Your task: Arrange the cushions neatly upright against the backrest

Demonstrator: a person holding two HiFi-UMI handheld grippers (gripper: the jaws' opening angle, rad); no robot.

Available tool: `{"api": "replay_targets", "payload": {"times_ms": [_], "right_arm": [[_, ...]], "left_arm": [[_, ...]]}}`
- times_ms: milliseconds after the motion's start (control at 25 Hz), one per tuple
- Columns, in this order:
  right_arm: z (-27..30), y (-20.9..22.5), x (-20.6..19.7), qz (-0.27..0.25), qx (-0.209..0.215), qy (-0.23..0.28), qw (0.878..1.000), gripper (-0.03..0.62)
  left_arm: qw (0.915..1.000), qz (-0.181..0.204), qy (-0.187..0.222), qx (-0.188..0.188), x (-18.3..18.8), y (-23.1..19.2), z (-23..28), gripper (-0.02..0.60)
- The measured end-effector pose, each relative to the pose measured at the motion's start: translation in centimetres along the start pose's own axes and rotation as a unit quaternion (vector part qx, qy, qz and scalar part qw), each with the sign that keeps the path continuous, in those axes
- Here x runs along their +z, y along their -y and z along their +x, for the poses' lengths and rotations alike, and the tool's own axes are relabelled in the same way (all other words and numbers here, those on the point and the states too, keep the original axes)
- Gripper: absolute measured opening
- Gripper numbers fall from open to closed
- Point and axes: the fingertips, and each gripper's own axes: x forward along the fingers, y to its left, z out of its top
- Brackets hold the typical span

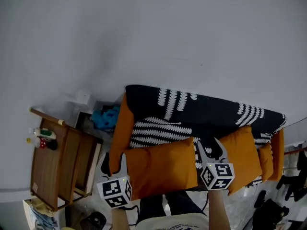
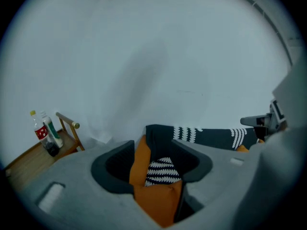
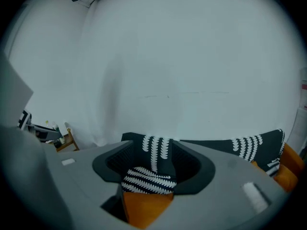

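Gripping the large orange cushion at both near corners, the person holds it tilted over the front of the sofa, towards its left half. The left gripper has its jaws set wide around the cushion's left corner, with orange fabric filling the gap. The right gripper clamps the right corner the same way. A second orange cushion leans at the sofa's right end, with a smaller orange cushion just beside it. A wooden side table carrying bottles stands near the sofa's left arm.
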Motion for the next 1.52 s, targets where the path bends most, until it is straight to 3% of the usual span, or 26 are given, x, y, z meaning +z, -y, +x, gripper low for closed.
{"api": "replay_targets", "payload": {"times_ms": [240, 400, 600, 880, 1040, 1280, 1520], "right_arm": [[3.5, 1.7, -3.9, -0.003, 0.023, -0.045, 0.999, 0.244], [5.8, 3.4, -8.1, 0.003, 0.028, -0.087, 0.996, 0.244], [8.9, 4.8, -14.8, -0.004, 0.035, -0.158, 0.987, 0.244], [12.9, 4.9, -24.2, -0.020, 0.061, -0.268, 0.961, 0.242], [14.9, 5.6, -27.4, -0.050, 0.066, -0.301, 0.950, 0.242], [17.8, 7.6, -29.8, -0.082, 0.054, -0.325, 0.941, 0.236], [18.9, 9.2, -34.2, -0.104, 0.063, -0.395, 0.911, 0.255]], "left_arm": [[0.9974, -0.008, -0.061, 0.036, -5.5, -0.9, 2.0, 0.238], [0.9921, 0.013, -0.120, 0.034, -10.3, -0.3, 4.7, 0.268], [0.9801, 0.022, -0.196, 0.025, -16.2, -0.7, 8.3, 0.278], [0.9575, 0.033, -0.286, 0.019, -23.0, -2.0, 13.2, 0.311], [0.9469, 0.044, -0.317, 0.032, -25.5, -3.0, 15.1, 0.318], [0.9327, 0.090, -0.349, 0.015, -28.2, -3.5, 17.8, 0.314], [0.9307, 0.086, -0.356, 0.005, -29.6, -3.5, 18.6, 0.273]]}}
